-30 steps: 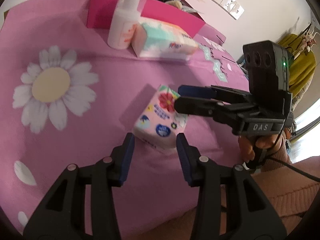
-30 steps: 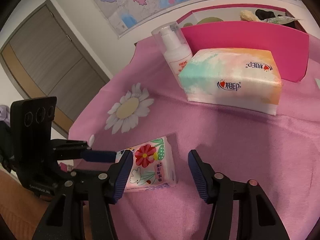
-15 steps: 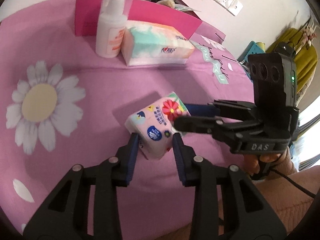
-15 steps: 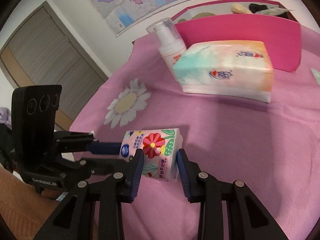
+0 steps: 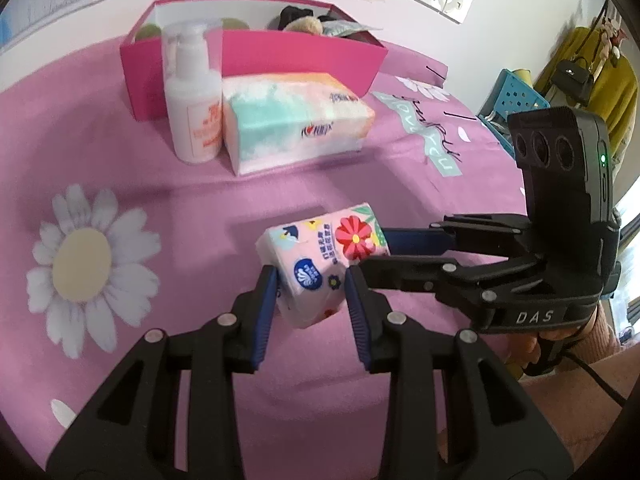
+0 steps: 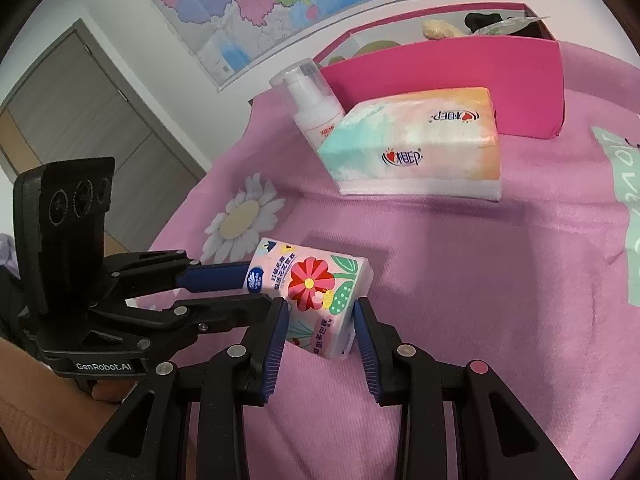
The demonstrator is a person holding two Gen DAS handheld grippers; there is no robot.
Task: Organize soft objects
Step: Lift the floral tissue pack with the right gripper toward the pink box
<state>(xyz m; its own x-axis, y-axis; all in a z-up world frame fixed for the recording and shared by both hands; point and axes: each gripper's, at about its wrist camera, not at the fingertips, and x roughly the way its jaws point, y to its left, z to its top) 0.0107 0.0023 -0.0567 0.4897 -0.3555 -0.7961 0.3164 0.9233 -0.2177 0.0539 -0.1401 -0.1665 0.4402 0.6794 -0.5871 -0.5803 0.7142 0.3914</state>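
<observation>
Below centre of the left wrist view, the left gripper (image 5: 310, 292) has its blue pads clamped on the near end of the small tissue pack (image 5: 320, 262), a soft pink packet printed with a red flower. The right gripper (image 5: 374, 250) reaches in from the right of that frame and is clamped on the pack's far end. The right wrist view confirms this: the right gripper (image 6: 320, 320) pinches the pack (image 6: 316, 292) at lower centre, and the left gripper (image 6: 236, 286) enters from the left onto the same packet. Both sets of jaws have just been closing, with the pack between them, and now both press into its sides. The pack sits tilted, apparently lifted clear of the pink bedspread (image 5: 120, 168), casting a shadow behind it.

Step in hand, as judged: a two-handed pickup of the small pack, grasp completed, transport not yet done.

At upper centre of the left view stand the pink box (image 5: 296, 56), already holding some soft items, and in front of it the large tissue pack (image 5: 296, 118) beside the pump bottle (image 5: 194, 100).

Next move, as judged: carry the small pack up the frame to the box, clearing the large pack and bottle, keeping both grips matched so the soft packet neither twists nor slips, then release inside the near wall.
</observation>
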